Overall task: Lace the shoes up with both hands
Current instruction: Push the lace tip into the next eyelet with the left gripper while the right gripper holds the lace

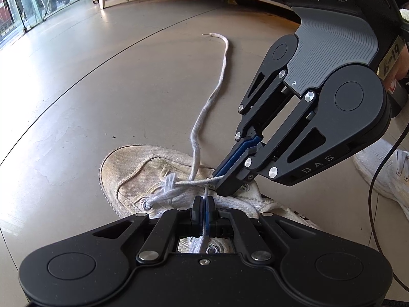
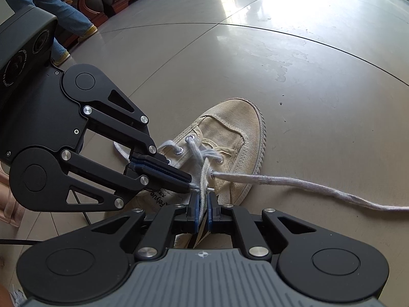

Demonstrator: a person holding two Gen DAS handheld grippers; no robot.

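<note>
Off-white canvas shoe (image 2: pixel 225 138), prob. half-laced, lace (image 1: pixel 214 97) loose.

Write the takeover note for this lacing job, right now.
Left tool: shut on a lace strand over the shoe's tongue.
Right tool: nearly shut on the lace near its tip, at an eyelet.
Shoe lies on the floor; the other lace end trails loose across it.
Done: lowest eyelets crossed.
Left: upper eyelets, then tie.
</note>
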